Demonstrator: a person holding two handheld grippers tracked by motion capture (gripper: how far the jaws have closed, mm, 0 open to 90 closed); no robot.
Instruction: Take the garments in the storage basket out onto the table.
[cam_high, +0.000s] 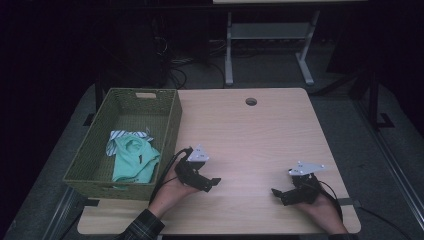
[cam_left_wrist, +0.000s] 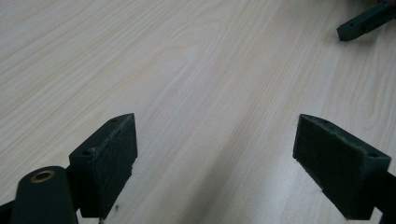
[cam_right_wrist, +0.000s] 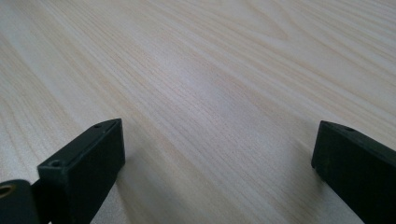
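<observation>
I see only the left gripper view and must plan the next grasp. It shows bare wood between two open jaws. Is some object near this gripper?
Observer: Yes. In the high view a green woven basket stands on the table, at the left gripper's left.
Operator: Is something inside the basket?
Observer: A mint green garment lies in it, with a striped cloth partly under it.
Operator: A dark tip shows at my top right corner. What is it?
Observer: Most likely the right gripper, which a hand holds low over the wood, jaws open, nothing between them.
</observation>
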